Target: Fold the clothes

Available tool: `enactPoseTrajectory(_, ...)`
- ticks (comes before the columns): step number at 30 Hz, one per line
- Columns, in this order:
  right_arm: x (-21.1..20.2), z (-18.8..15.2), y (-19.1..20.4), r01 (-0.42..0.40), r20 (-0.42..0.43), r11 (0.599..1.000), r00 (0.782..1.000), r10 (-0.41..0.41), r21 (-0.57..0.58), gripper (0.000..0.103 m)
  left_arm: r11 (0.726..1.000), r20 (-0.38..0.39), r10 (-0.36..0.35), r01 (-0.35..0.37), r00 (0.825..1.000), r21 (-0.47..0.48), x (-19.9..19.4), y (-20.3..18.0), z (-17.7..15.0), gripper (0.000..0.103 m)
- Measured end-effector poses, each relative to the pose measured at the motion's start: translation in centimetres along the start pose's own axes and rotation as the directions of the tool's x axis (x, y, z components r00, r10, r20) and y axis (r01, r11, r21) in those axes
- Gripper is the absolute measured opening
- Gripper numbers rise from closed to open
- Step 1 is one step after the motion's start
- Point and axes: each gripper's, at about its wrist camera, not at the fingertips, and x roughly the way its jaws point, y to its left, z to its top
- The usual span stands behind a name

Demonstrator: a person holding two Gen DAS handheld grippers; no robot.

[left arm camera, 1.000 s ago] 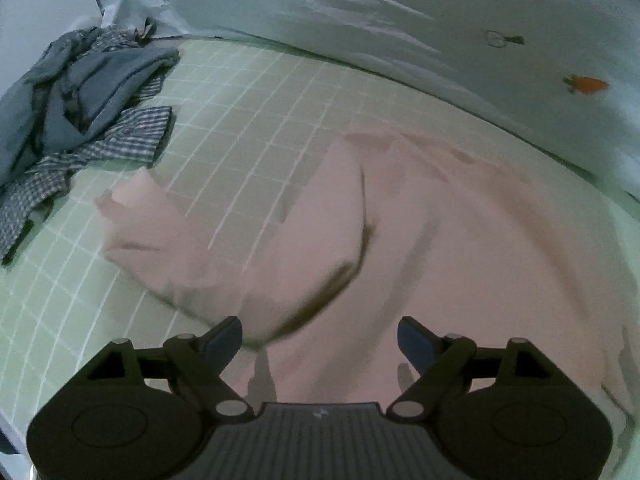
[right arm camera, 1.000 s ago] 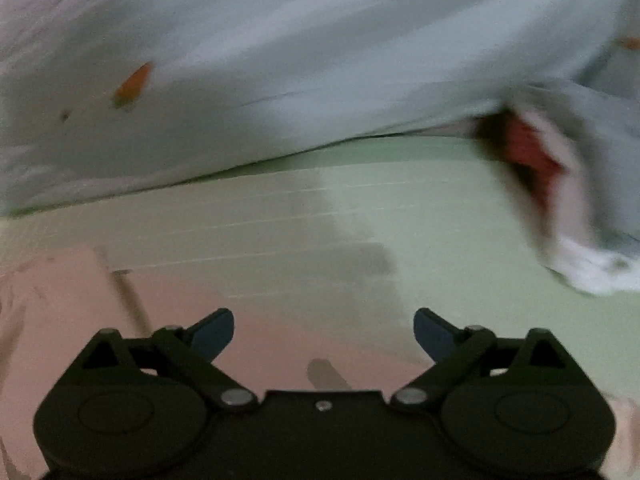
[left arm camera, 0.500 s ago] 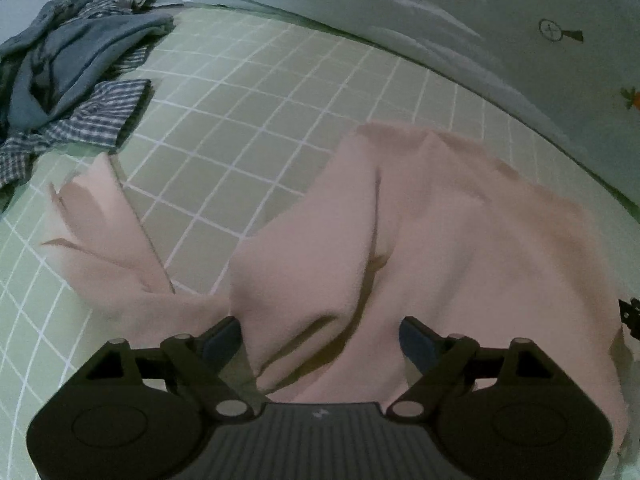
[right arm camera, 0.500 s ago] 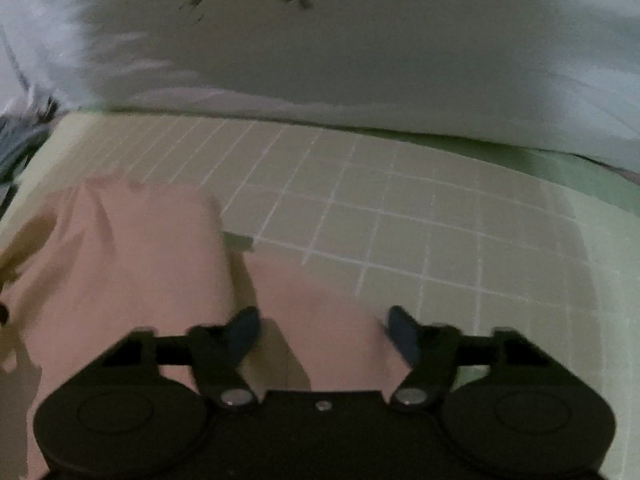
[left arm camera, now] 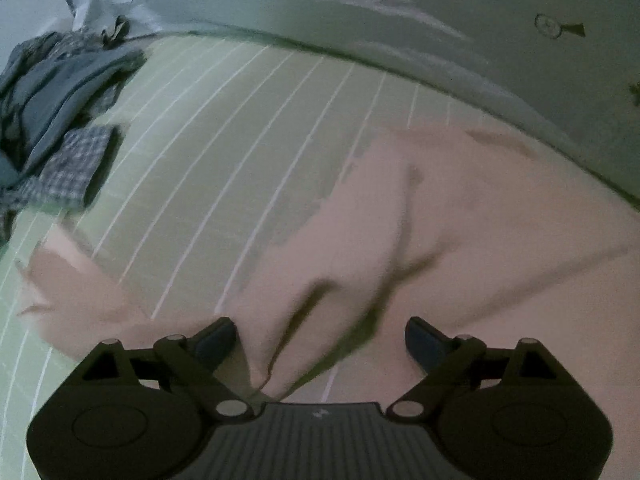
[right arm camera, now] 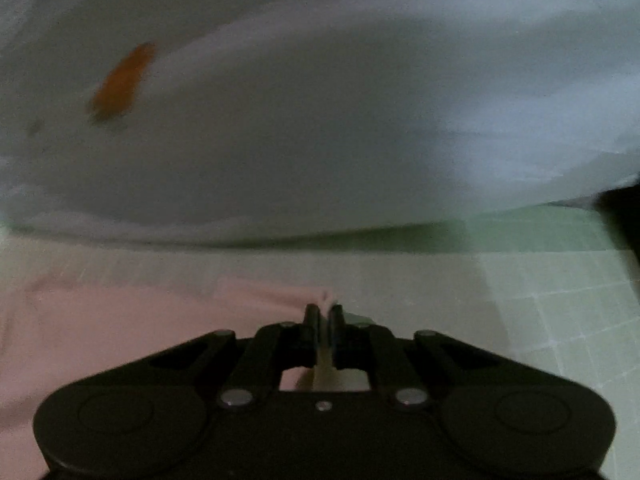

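Note:
A pink garment (left arm camera: 460, 232) lies crumpled on the green gridded mat (left arm camera: 224, 136), blurred by motion. My left gripper (left arm camera: 320, 340) is open, its jaws spread wide just above a raised fold of the garment near its left part; a pink sleeve (left arm camera: 76, 292) trails to the left. In the right wrist view the pink garment (right arm camera: 120, 328) spreads to the left. My right gripper (right arm camera: 324, 316) is shut on the garment's edge, with a sliver of pink cloth pinched between the fingers.
A heap of grey-blue and checked clothes (left arm camera: 56, 120) lies at the far left of the mat. A pale sheet with small carrot prints (right arm camera: 320, 100) hangs behind the mat in both views (left arm camera: 400, 20). Bare mat (right arm camera: 560, 300) extends to the right.
My right gripper has closed from wide open onto the pink garment's edge and its view has swung. My left gripper stays open over the garment, and its view has shifted slightly.

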Motion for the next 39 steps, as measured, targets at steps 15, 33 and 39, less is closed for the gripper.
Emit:
enactPoseTrajectory(15,-11.3,-8.7,1.1,0.006,-0.104,0.999,0.995,-0.002,0.037,0.085,0.999,0.015,-0.030,0.030,0.999,0.024,-6.6,2.8,-5.6,0.092)
enactPoseTrajectory(33,-26.3,-23.9,3.7,-0.049,-0.239,0.999,0.970,0.043,-0.019,0.083,0.998,0.005,-0.049,0.049,0.999,-0.035,-14.0,7.2,-16.9,0.092)
enactPoseTrajectory(39,-26.1,-24.3,6.5,-0.073,-0.234,0.996,0.970,0.061,-0.044,0.102,0.998,0.013,-0.022,0.022,1.000,-0.059,-14.4,11.1,-17.4,0.092)
